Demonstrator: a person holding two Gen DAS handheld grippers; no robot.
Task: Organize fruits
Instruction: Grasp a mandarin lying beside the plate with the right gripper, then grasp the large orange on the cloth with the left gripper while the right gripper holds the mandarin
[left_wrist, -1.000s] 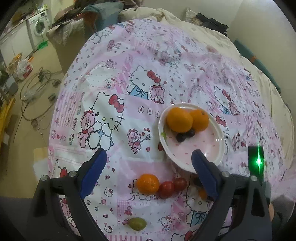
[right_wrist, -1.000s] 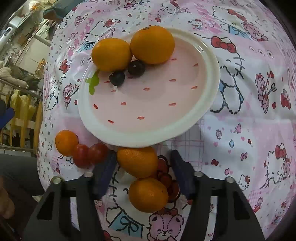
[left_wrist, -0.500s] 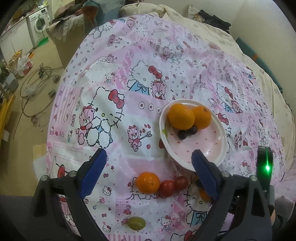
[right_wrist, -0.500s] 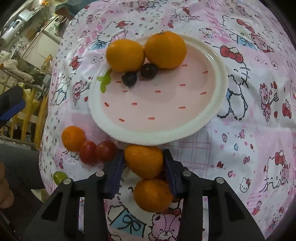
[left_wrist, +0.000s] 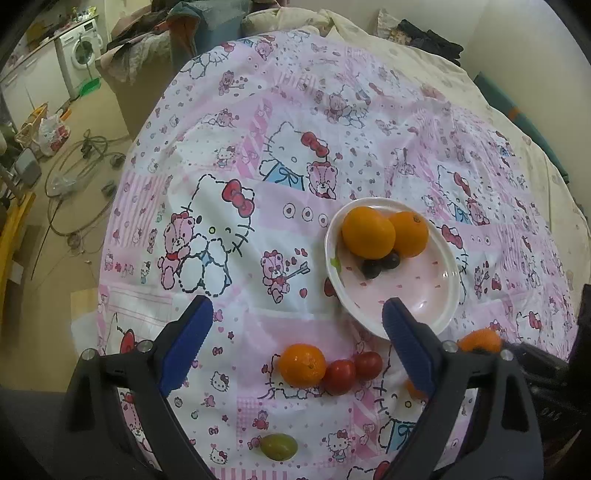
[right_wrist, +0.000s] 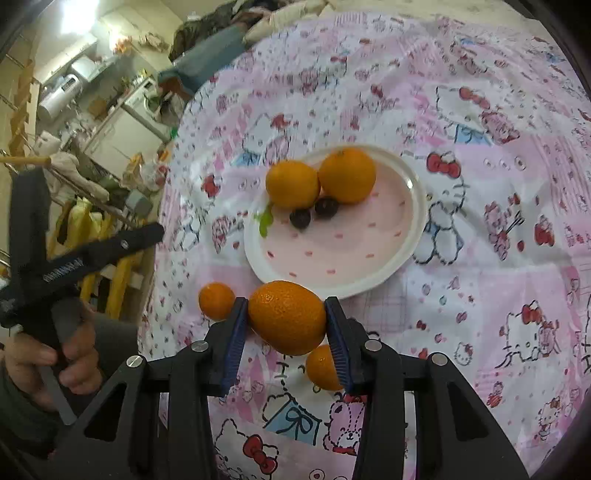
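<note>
1. The right gripper (right_wrist: 287, 320) had its blue pads clamped on either side of an oval orange (right_wrist: 287, 317), after the jaws closed in on it, and held it clear of the pink cartoon-print cloth (right_wrist: 480, 277).
2. Just below and behind that fruit, a second small orange (right_wrist: 321, 367) lay on the cloth, partly hidden by the right-hand pad.
3. Directly ahead of the fingers sat a white plate (right_wrist: 369, 284) carrying two oranges (right_wrist: 347, 175) and two dark berries (right_wrist: 325, 208) at its far side.
4. The left gripper (left_wrist: 295, 349) hovered wide apart and empty over a mandarin (left_wrist: 302, 364), two cherry tomatoes (left_wrist: 340, 376), and, nearest the camera, a green grape (left_wrist: 279, 446).
</note>
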